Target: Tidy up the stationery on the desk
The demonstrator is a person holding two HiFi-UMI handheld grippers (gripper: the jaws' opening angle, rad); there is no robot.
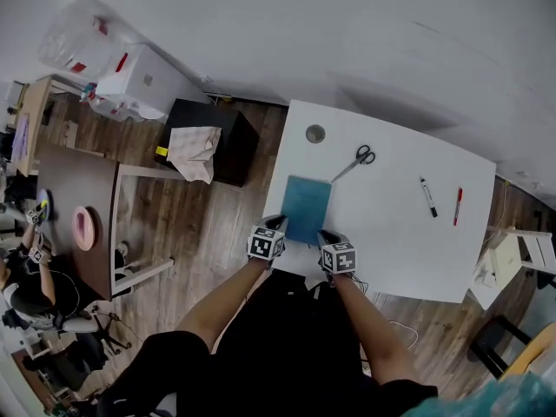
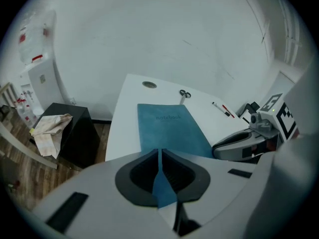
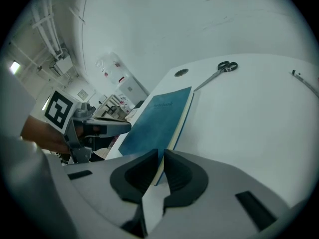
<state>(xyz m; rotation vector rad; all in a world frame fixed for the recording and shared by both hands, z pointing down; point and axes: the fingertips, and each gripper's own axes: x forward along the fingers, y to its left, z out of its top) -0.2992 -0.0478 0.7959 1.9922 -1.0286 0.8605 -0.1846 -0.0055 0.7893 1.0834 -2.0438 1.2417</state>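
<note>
A teal notebook (image 1: 306,207) lies at the near edge of the white desk (image 1: 408,250), its far end towards the wall. My left gripper (image 1: 280,226) is shut on its near left corner; in the left gripper view the teal cover (image 2: 169,128) runs between the pads (image 2: 149,176). The right gripper (image 1: 328,237) is shut on the near right corner, with the cover and page edge (image 3: 157,121) pinched between its pads. Scissors (image 1: 354,162) lie beyond the notebook. A black pen (image 1: 428,196) and a red pen (image 1: 457,206) lie to the right.
A round cable hole (image 1: 315,134) sits at the desk's far left corner. Left of the desk stands a black cabinet (image 1: 233,137) with a crumpled cloth (image 1: 195,150) on it. Farther left are a brown table (image 1: 78,189) and white boxes (image 1: 139,81). A white stand (image 1: 521,254) is at the right.
</note>
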